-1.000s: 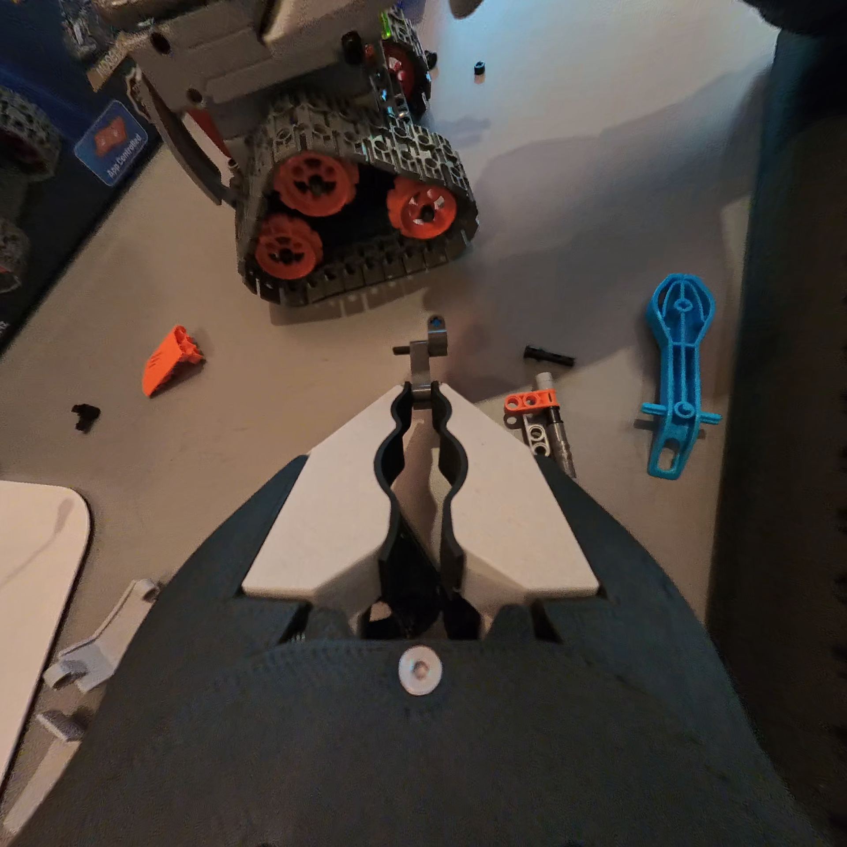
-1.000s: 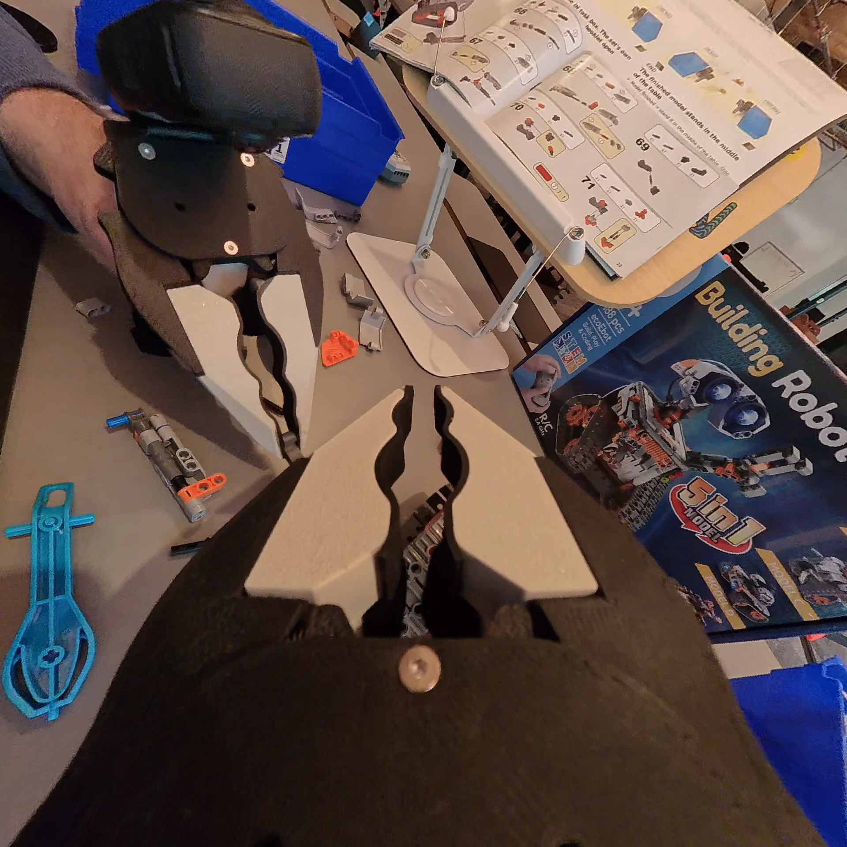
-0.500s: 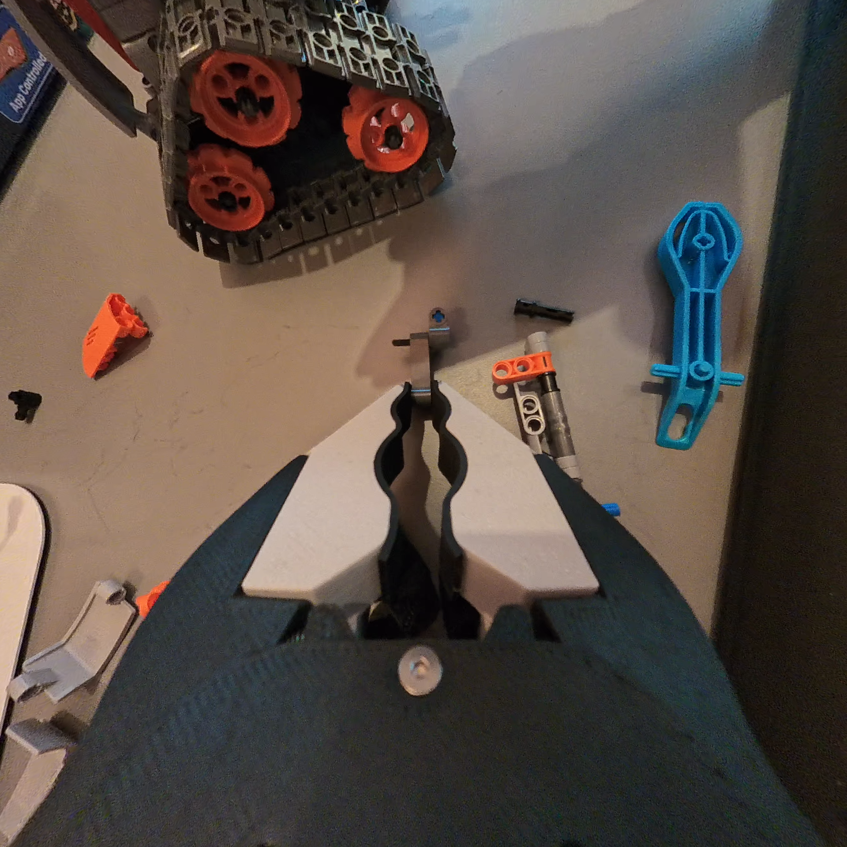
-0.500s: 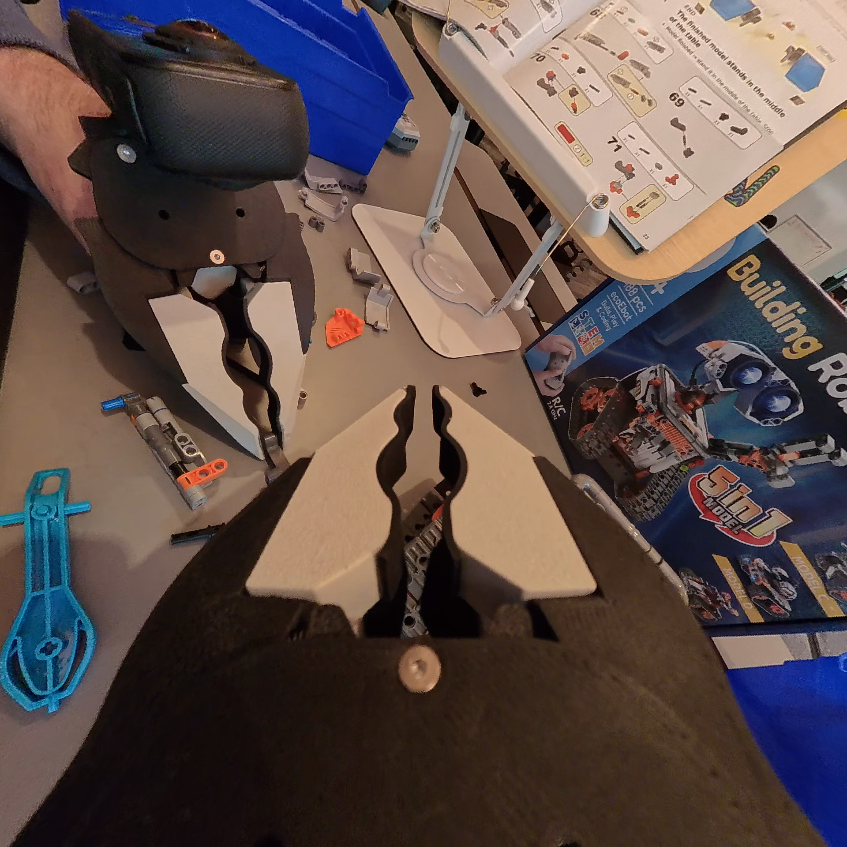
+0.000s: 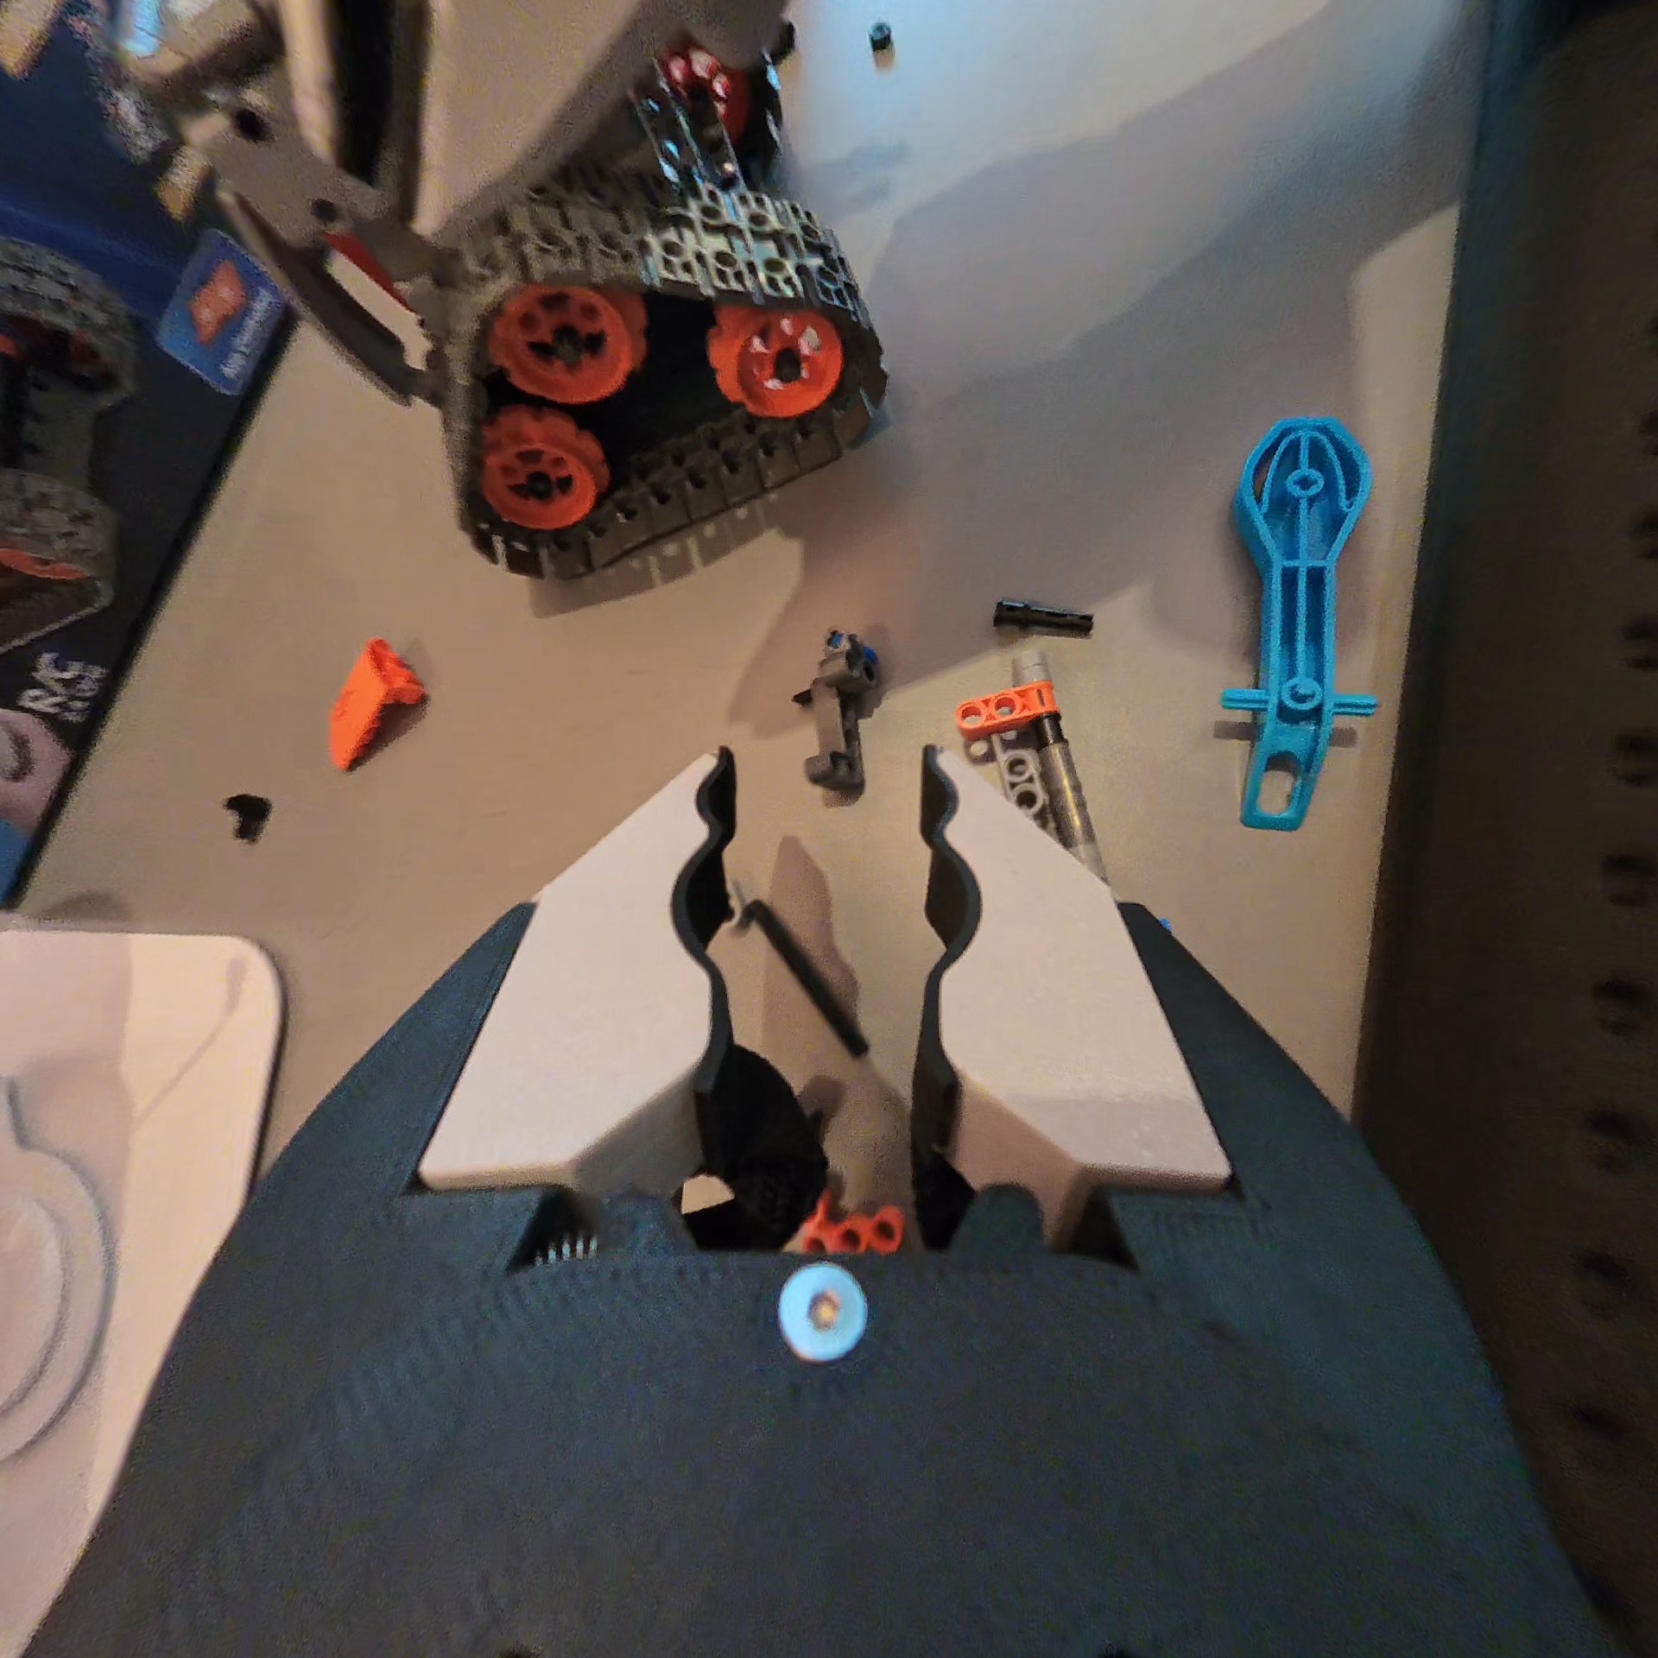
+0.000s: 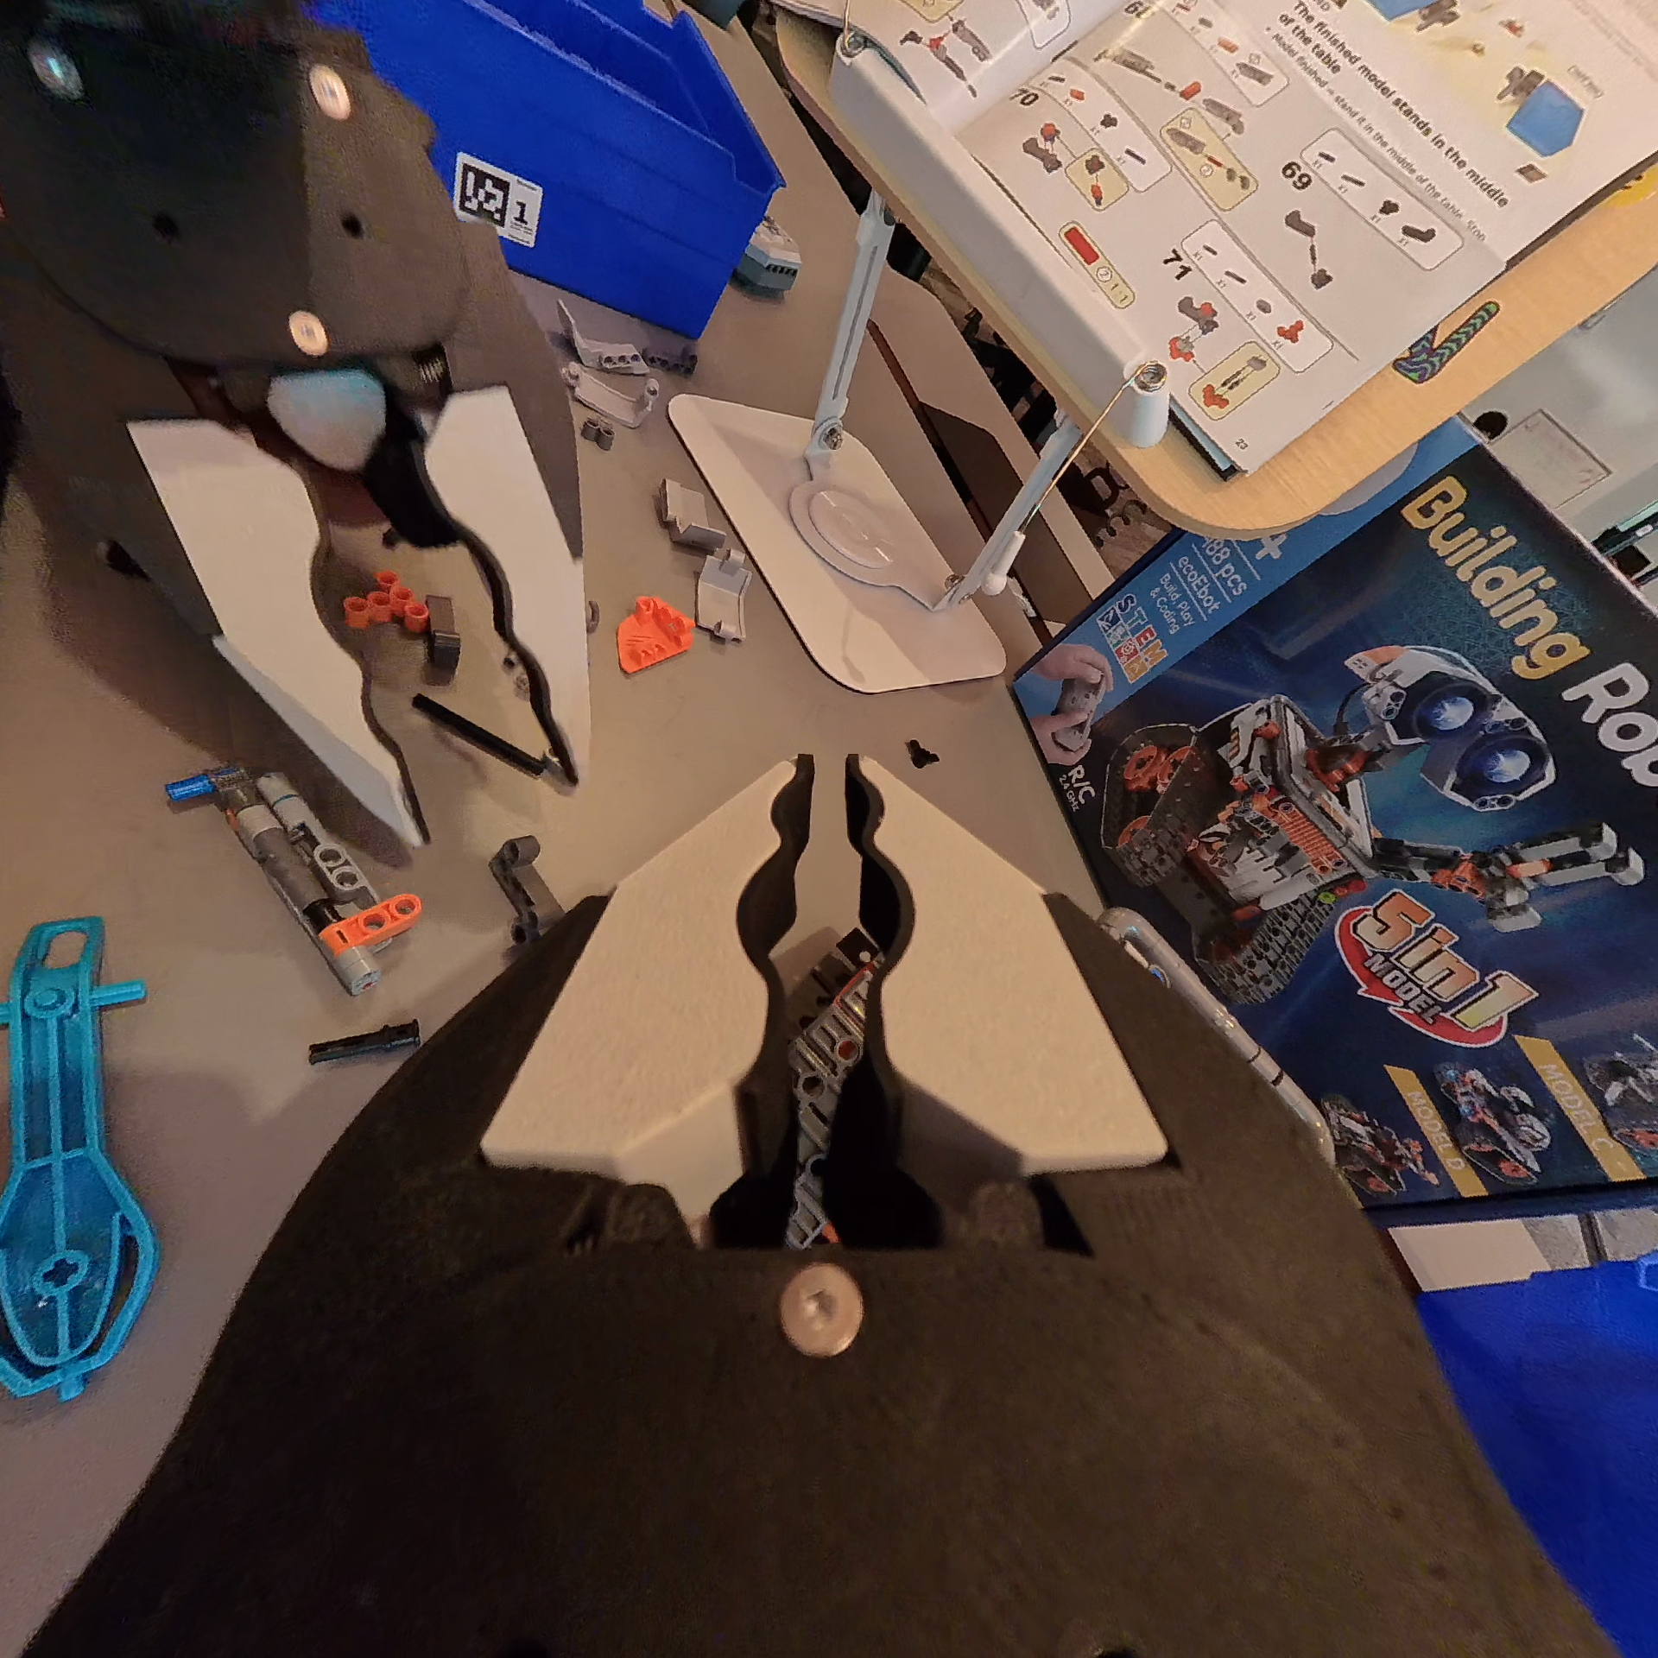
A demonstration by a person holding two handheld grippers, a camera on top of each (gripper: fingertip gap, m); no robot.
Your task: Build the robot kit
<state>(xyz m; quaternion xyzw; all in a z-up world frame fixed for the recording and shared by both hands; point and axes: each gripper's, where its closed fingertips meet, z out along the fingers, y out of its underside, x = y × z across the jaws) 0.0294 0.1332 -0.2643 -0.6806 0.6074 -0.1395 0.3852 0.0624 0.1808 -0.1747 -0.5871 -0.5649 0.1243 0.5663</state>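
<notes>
My left gripper [image 5: 825, 763] is open and empty above the table; it also shows in the right wrist view [image 6: 489, 798]. A small grey connector piece [image 5: 839, 718] lies on the table just past its fingertips, also seen in the right wrist view [image 6: 525, 884]. A black axle [image 5: 803, 973] lies on the table between its fingers, and an orange connector [image 5: 852, 1229] lies near their base. My right gripper [image 6: 827, 764] is shut on the tracked robot model [image 6: 830, 1023]. The model's grey tracks and orange wheels [image 5: 664, 395] show ahead of the left gripper.
A blue lever tool [image 5: 1296, 610], a grey axle assembly with an orange beam [image 5: 1032, 727] and a black pin [image 5: 1041, 617] lie to the right. An orange wedge [image 5: 368, 700] lies left. A white stand base [image 6: 852, 556], the kit box [image 6: 1346, 807] and blue bins [image 6: 610, 135] ring the area. Tip to tip, the grippers are about 11 cm apart.
My left gripper has opened and let go of the small grey connector, which now lies on the table, and it has drawn back. My right gripper stays shut on the model.
</notes>
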